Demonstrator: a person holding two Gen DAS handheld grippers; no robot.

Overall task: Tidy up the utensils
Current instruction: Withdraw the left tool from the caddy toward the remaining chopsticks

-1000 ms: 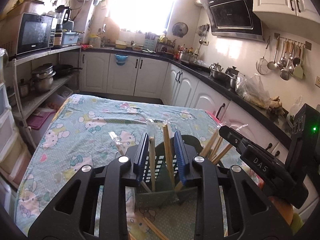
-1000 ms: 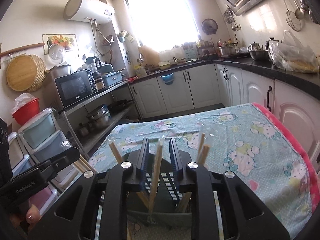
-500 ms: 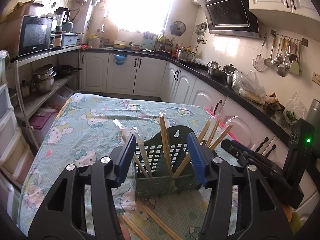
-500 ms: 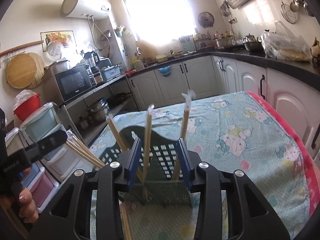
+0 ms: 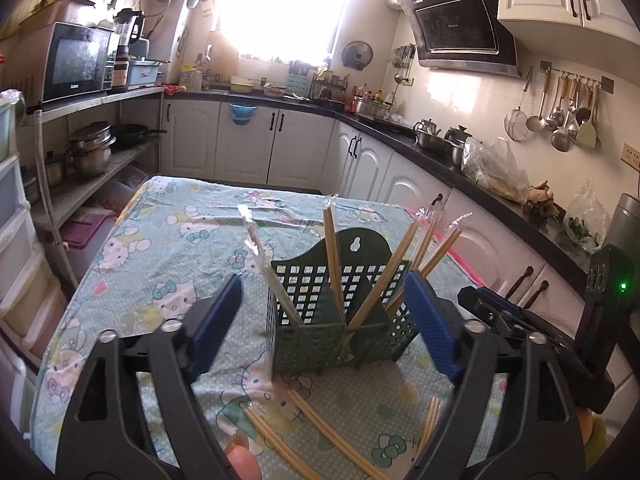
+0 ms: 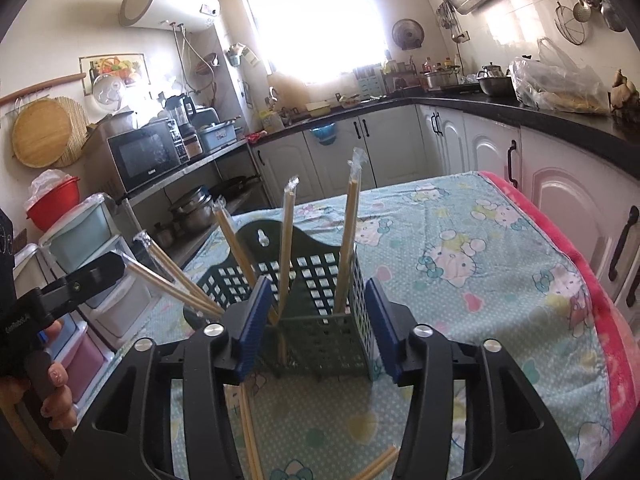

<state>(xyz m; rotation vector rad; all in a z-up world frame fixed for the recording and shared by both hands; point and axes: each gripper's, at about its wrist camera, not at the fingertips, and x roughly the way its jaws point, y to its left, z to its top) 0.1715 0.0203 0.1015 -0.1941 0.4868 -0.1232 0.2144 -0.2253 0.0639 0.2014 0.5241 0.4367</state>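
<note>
**A:** Status?

**B:** I'm holding both tools back from the green utensil caddy point(image 5: 340, 320), which is standing on the Hello Kitty tablecloth point(image 5: 168, 248). Left gripper point(image 5: 320, 328) is spread wide with nothing in it; right gripper point(image 6: 316, 320) is likewise apart and carrying nothing.

**A:** Risks?

**B:** The caddy is looking light and tall, and the wrapped chopstick pairs point(image 5: 334, 256) are leaning out to both sides. If I'm clipping one of those tops while reaching down, I'm probably tipping the whole caddy. Also the loose chopsticks point(image 5: 320, 432) are lying flat on soft cloth close to my fingers, so I'm risking pinching fabric along with them, or rolling them off the near edge.

**A:** Counts?

**B:** One caddy, with at least two compartments. I'm counting about six wrapped pairs standing in it, though the ones leaning together are overlapping, so that number is shaky. On the cloth I'm seeing three loose groups: two long ones near centre, one short bundle point(image 5: 430, 420) to the right.
</note>
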